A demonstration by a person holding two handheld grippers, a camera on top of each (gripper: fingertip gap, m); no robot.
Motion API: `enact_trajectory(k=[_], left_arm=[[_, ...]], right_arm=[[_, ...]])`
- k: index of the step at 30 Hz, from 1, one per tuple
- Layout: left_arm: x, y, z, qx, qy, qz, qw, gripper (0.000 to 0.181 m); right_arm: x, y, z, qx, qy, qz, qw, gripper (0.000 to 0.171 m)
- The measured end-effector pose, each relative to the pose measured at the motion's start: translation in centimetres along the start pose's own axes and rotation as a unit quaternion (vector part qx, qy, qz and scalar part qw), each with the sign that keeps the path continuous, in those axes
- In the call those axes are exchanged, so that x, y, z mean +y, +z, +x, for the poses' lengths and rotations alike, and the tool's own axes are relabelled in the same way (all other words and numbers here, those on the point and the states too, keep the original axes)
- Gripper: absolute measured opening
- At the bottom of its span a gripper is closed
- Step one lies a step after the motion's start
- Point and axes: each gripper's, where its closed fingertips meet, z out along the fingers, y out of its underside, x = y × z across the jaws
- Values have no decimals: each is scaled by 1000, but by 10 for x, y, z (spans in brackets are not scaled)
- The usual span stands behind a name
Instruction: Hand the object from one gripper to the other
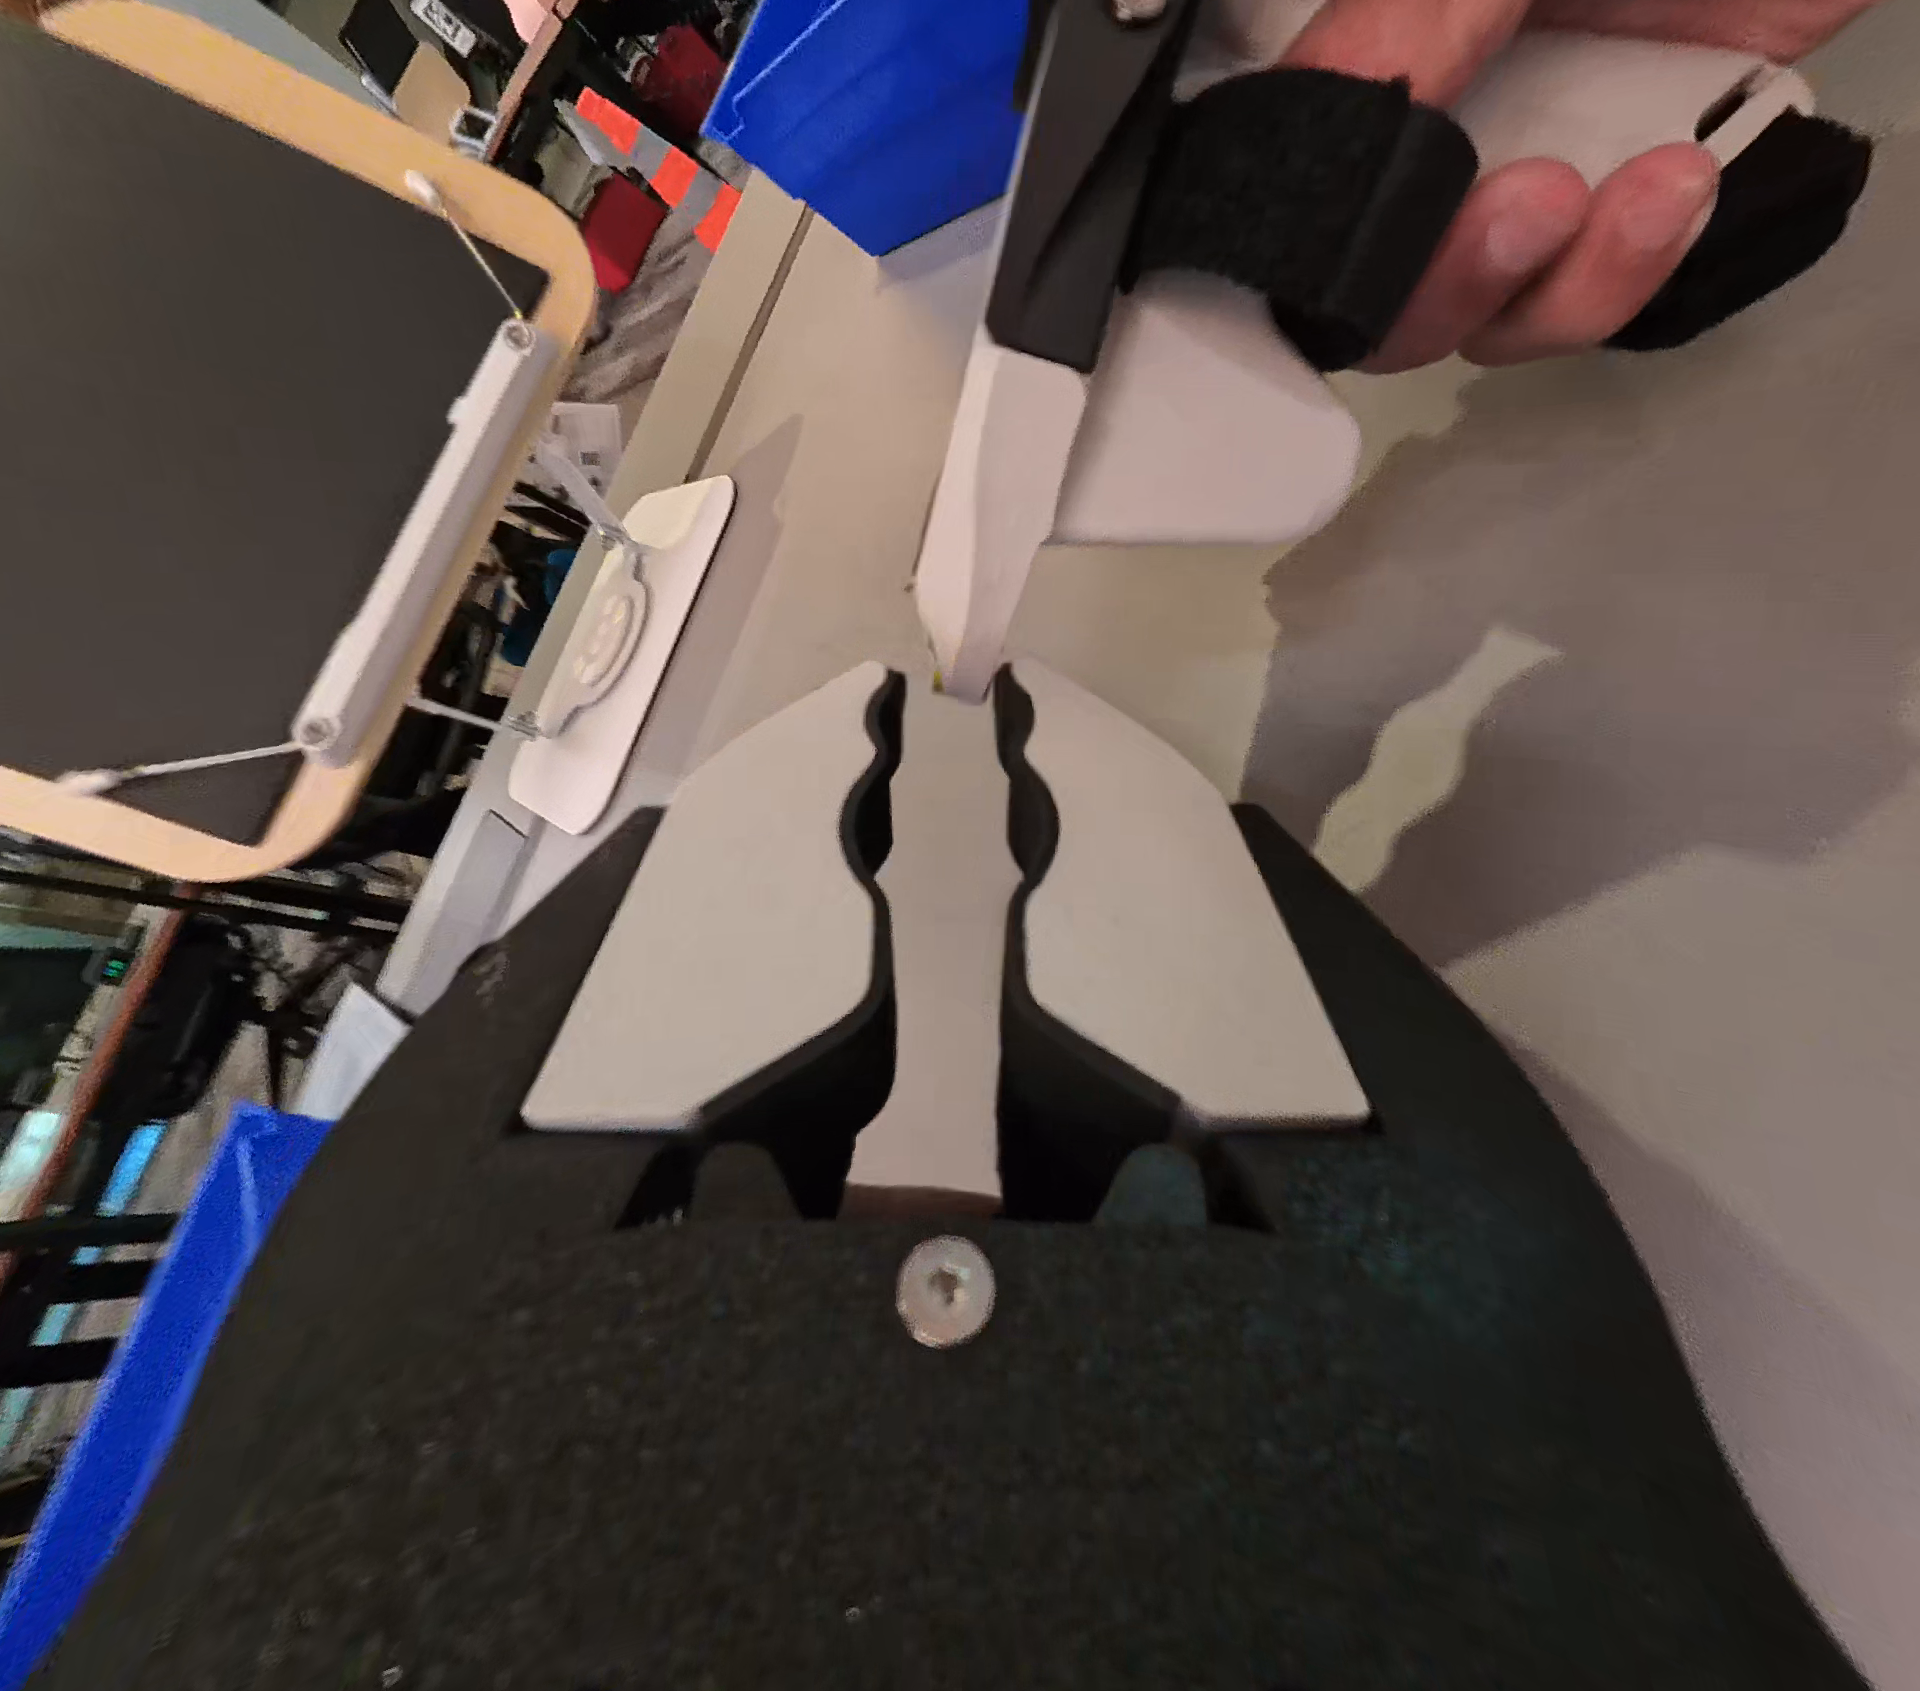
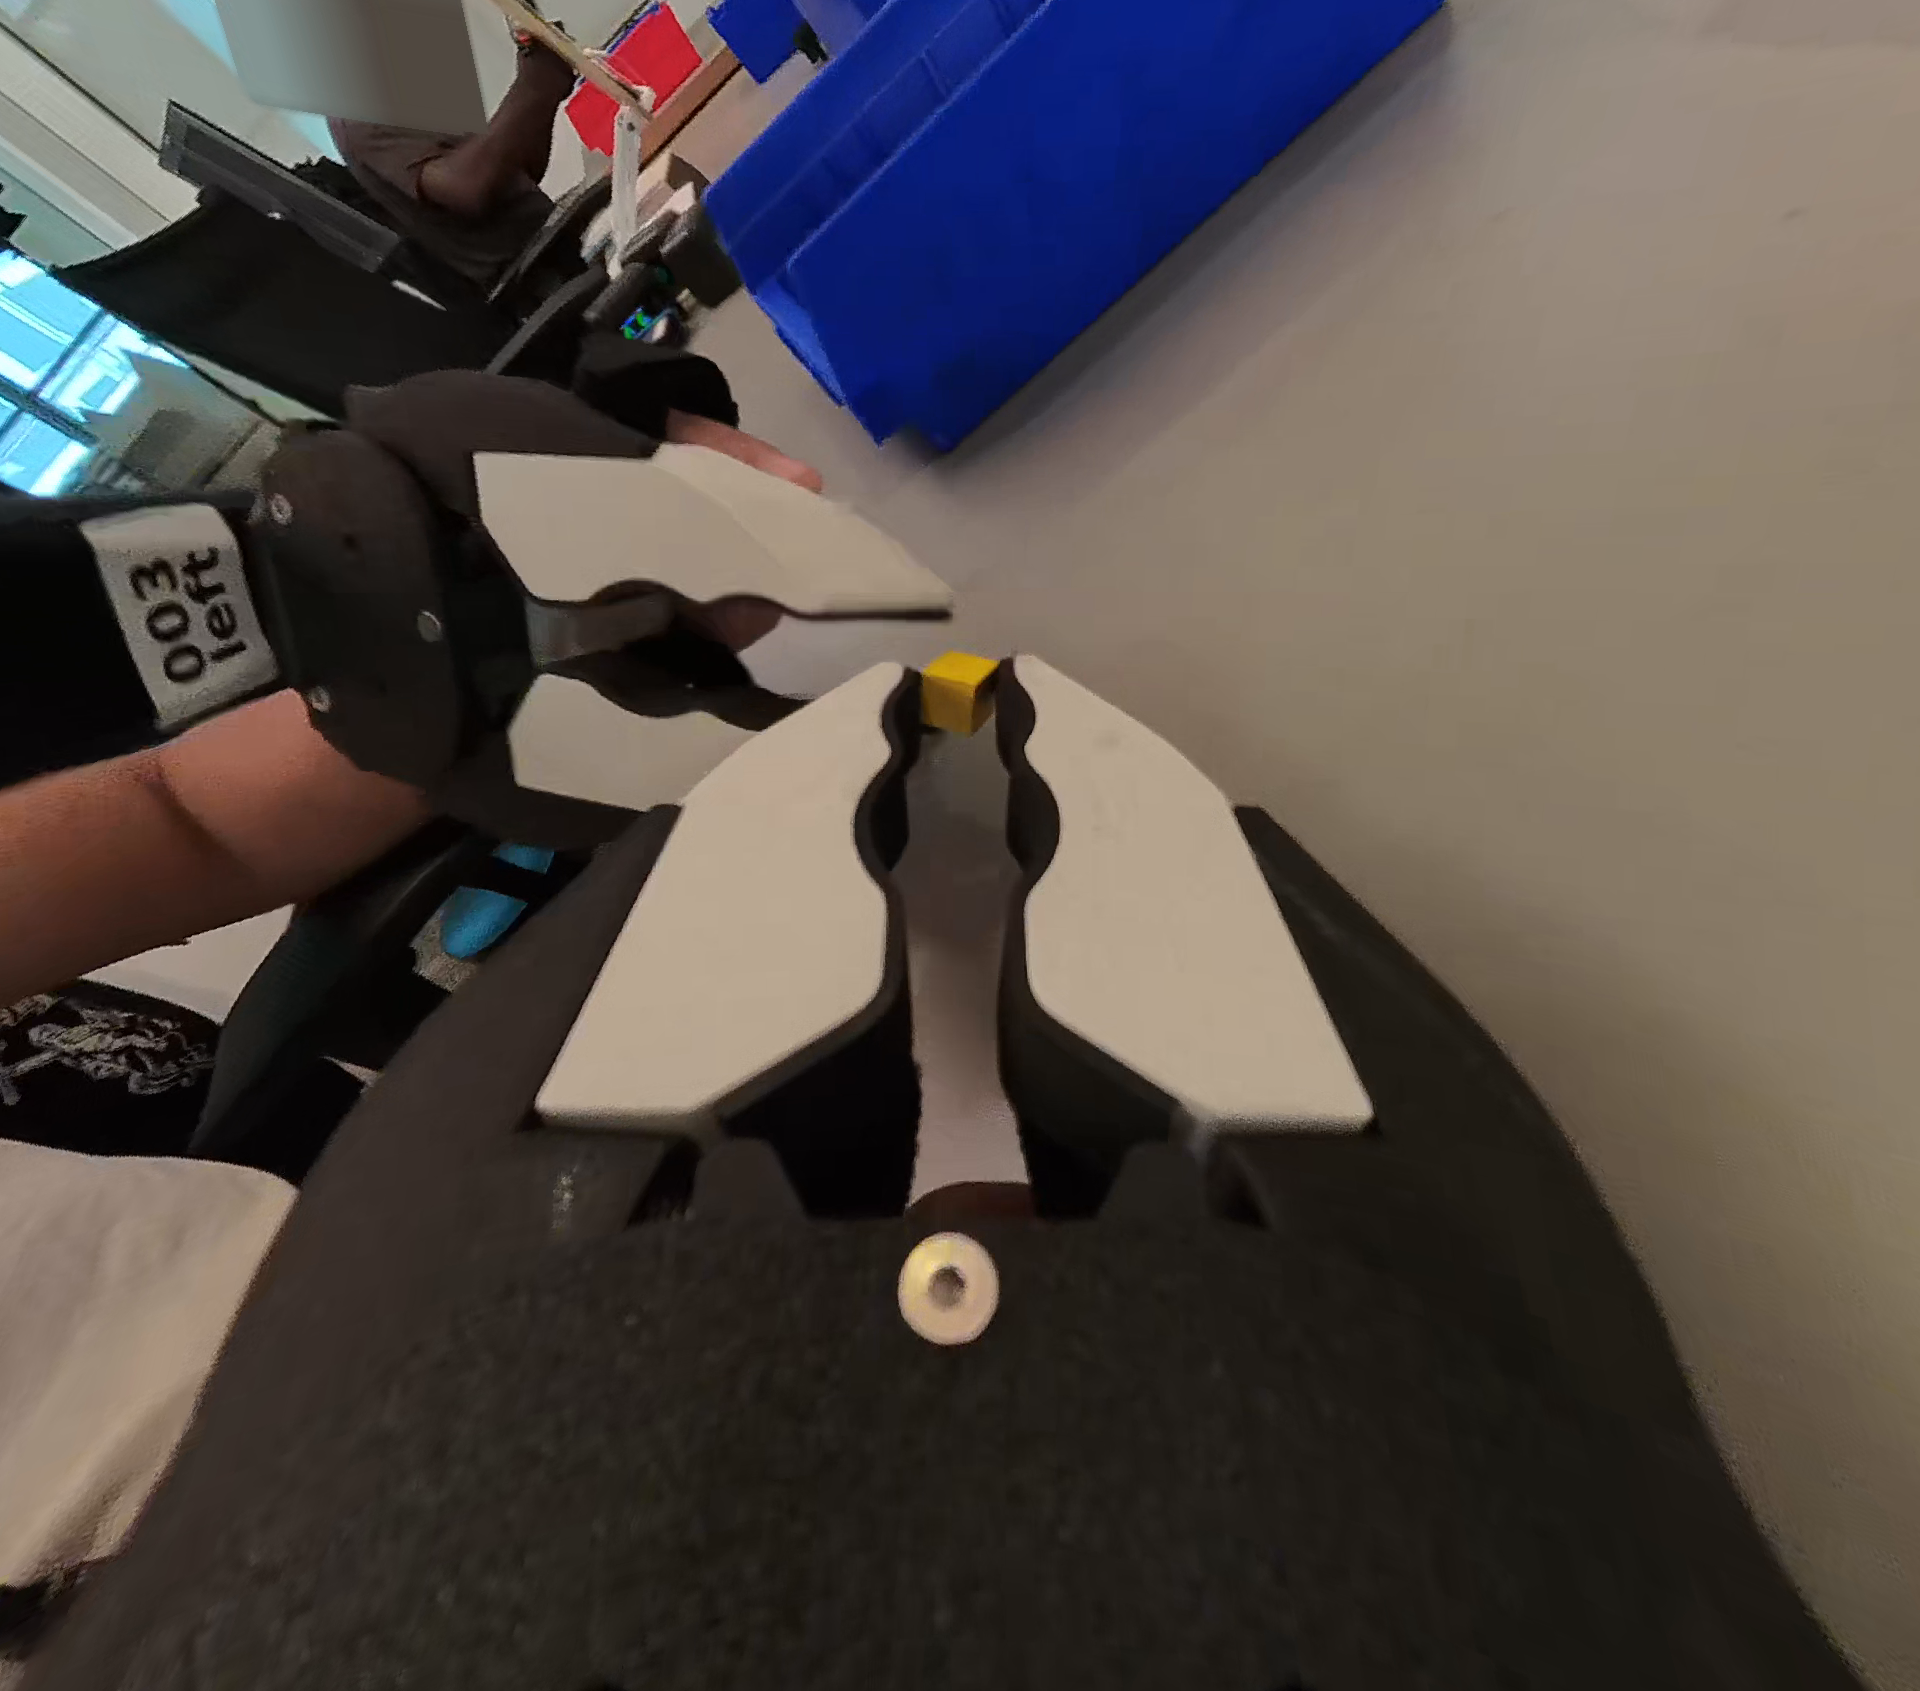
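The yellow cube [image 2: 954, 692], with no long axis to tell, sits pinched at the fingertips of the right gripper [image 2: 956, 685], at 12 o'clock in its view. The left gripper [image 2: 831, 654] reaches in from 9 o'clock, jaws parted and empty, over the grey table [image 2: 1455, 602]; blue bins [image 2: 1039, 187] stand at 1 o'clock.

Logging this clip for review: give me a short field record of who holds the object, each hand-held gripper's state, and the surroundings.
object: small yellow cube
holder: right hand-held gripper, shut on the cube at its fingertips
left hand-held gripper: open, nothing between its fingers, tips close beside the right one's
cube in left wrist view: only a yellow sliver shows
handover: not yet done
surface: grey table
nearby: blue bins on the table behind
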Motion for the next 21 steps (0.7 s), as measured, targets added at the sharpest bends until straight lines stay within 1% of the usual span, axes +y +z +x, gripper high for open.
enact_trajectory(k=[2,5,8,11,13,16,19,21], left_arm=[[3,0,-4,10,-45,-1,999,23],[2,-3,-14,37,-153,24,987,23],[3,-7,-25,73,-266,44,960,23],[7,-9,-32,104,-353,61,928,23],[8,-8,-30,142,-409,64,899,25],[2,-10,-22,226,-494,78,836,30],[-4,-11,-20,283,-566,99,768,32],[-8,-12,-19,312,-599,111,729,31]], right_arm=[[-2,-5,11,12,0,5,1000,13],[-6,-13,34,52,-35,15,998,14],[-10,-21,48,91,-84,19,992,14],[-16,-26,53,124,-166,20,978,14],[-20,-28,52,146,-226,27,963,14],[-26,-29,42,165,-323,51,930,14],[-32,-29,19,157,-420,88,889,14],[-34,-29,-5,121,-483,128,858,14]])
